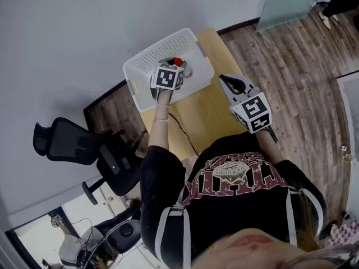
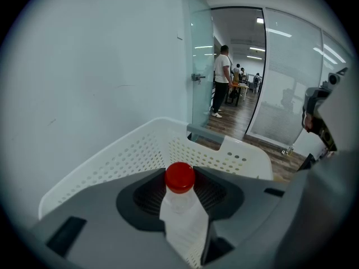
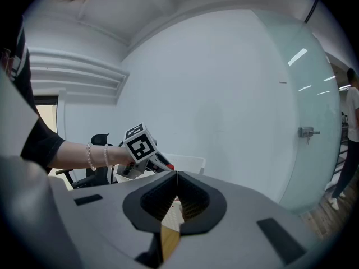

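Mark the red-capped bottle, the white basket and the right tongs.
red-capped bottle (image 2: 179, 177): left gripper view, on its red cap.
white basket (image 2: 134, 153): left gripper view, on its perforated wall.
right tongs (image 3: 176, 175): right gripper view, where the shut tips meet.

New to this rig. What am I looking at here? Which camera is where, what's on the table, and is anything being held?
There is no robot arm. A person holds a two-jaw gripper in each hand, and the cubes with square markers are part of those grippers.

The head view comes from a camera on the person's head, looking steeply down. The other two views come from cameras riding on each gripper, looking along its jaws.

On the wooden table stands a white perforated basket.

The left gripper is over the basket, with its jaws closed on a bottle that has a red cap.

The right gripper hangs over the table beside the basket. Its jaws are together with nothing between them.

An office chair stands to the left of the table.
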`<state>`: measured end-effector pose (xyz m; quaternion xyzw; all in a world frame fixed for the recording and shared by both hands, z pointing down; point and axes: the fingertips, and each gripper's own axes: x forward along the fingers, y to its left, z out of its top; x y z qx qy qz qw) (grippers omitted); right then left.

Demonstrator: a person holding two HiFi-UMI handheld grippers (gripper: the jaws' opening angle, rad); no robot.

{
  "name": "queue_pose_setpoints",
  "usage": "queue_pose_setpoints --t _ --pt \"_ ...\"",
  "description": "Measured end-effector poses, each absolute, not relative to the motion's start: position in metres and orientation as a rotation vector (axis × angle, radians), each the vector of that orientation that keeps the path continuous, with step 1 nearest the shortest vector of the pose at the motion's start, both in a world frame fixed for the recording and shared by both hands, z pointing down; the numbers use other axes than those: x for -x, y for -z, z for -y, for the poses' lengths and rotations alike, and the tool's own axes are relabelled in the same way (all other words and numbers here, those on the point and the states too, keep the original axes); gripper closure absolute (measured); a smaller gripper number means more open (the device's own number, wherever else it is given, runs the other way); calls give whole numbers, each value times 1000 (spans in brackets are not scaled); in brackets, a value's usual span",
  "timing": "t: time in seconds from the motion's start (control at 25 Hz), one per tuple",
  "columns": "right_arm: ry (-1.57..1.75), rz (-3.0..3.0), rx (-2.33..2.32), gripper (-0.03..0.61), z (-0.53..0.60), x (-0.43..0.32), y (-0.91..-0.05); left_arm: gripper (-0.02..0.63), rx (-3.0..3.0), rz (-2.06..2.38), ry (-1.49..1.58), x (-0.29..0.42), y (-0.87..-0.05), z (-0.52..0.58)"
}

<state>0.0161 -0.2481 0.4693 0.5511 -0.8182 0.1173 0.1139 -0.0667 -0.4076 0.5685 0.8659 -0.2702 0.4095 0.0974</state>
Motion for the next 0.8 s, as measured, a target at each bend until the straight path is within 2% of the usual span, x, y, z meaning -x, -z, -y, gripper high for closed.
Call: queue_pose_setpoints --t 0.8 --pt "-297 2471 -1540 560 237 -13 -460 417 -2628 922 -1100 68 -505 385"
